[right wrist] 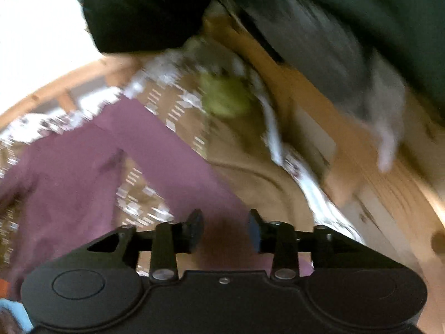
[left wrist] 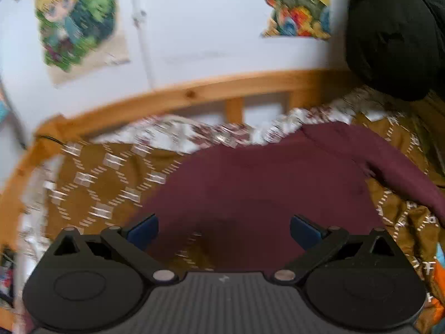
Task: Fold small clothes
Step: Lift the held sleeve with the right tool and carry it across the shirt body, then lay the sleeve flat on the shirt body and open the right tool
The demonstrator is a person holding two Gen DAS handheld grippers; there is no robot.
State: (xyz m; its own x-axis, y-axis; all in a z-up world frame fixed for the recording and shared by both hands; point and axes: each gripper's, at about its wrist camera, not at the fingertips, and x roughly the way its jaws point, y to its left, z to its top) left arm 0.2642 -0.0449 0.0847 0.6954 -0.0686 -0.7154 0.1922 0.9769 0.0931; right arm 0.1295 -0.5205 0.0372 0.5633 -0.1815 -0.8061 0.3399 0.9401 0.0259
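Over the maroon cloth garment (left wrist: 250,183) on the patterned brown bedspread (left wrist: 91,178), left gripper (left wrist: 224,229) and right gripper (right wrist: 225,226) hover, jaws released.

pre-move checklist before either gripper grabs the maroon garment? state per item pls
1. Left gripper open, nothing between the pads: ok.
2. Right gripper jaws apart, nothing pinched: ok.
3. Maroon cloth garment spread on the mustard diamond-patterned blanket: ok.
4. Garment flat: not ok, one long part trails off at an angle.
5. Garment's full outline visible: cannot tell, both views are blurred and cropped.
6. Green soft object clear of the garment: ok.
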